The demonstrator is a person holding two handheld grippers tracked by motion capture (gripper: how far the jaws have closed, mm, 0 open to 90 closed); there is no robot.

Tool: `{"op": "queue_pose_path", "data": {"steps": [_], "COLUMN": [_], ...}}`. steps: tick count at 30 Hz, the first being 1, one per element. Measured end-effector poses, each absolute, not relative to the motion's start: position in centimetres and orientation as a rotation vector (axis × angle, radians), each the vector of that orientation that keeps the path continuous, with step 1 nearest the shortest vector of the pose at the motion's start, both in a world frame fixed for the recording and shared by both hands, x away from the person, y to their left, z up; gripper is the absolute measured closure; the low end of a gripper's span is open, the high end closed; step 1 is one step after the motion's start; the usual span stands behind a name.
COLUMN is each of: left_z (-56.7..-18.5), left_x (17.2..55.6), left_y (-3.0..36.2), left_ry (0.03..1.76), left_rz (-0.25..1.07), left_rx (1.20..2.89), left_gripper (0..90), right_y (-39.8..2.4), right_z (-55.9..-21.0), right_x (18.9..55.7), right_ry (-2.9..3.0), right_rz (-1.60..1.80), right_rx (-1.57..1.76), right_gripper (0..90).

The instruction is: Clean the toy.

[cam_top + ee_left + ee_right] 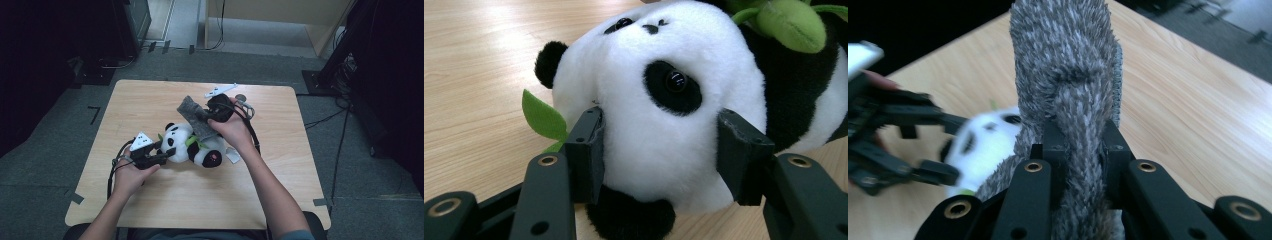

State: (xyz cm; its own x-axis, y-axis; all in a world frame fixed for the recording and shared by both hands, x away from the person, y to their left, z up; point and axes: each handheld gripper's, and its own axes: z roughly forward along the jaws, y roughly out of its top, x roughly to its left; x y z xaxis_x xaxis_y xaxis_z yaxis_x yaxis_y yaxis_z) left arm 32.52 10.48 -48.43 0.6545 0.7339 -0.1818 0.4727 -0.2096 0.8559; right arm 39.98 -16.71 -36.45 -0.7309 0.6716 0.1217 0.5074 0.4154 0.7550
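We see a light wooden table point(165, 200) set on grey carpet, with the person's 2 forearms coming in from its near edge. Near the middle of the table lies a plush panda point(192, 145), on its side, white head toward the left and black-and-white body toward the right; a green felt leaf point(543, 116) sticks out beside its head and a green plush stalk point(791, 22) lies across its chest.

Above and just right of the panda we see a strip of grey fuzzy cloth point(195, 117), lifted off the table and slanting from upper left down toward the toy's body. A small white tag point(232, 155) lies on the wood just right of the panda.

The right gripper point(1083, 145) has its 2 jaws pinched tight on the grey cloth, a fold of pile bulging between them; in the high view it sits over the far half of the table, above the panda.

The left gripper point(659, 150) rests low on the table at the panda's head, jaws about half apart, each pad pressed into the white plush on either side of the face.
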Motion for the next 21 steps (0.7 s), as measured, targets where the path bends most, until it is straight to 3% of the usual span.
{"op": "queue_pose_path", "data": {"steps": [7, 21], "left_z": [-48.4, -48.4], "left_x": [32.5, 32.5], "left_y": [10.5, 10.5], "left_ry": [0.955, 0.965], "left_rz": [0.325, 0.315], "left_rx": [1.859, 1.852], "left_gripper": [43.7, 43.4], "right_y": [-13.1, -8.8], "right_z": [-35.5, -39.8], "right_x": [38.6, 38.2], "right_ry": [2.524, 2.7], "right_rz": [1.273, 1.187], "right_rx": [0.913, 0.88], "right_gripper": [79.6, 79.5]}}
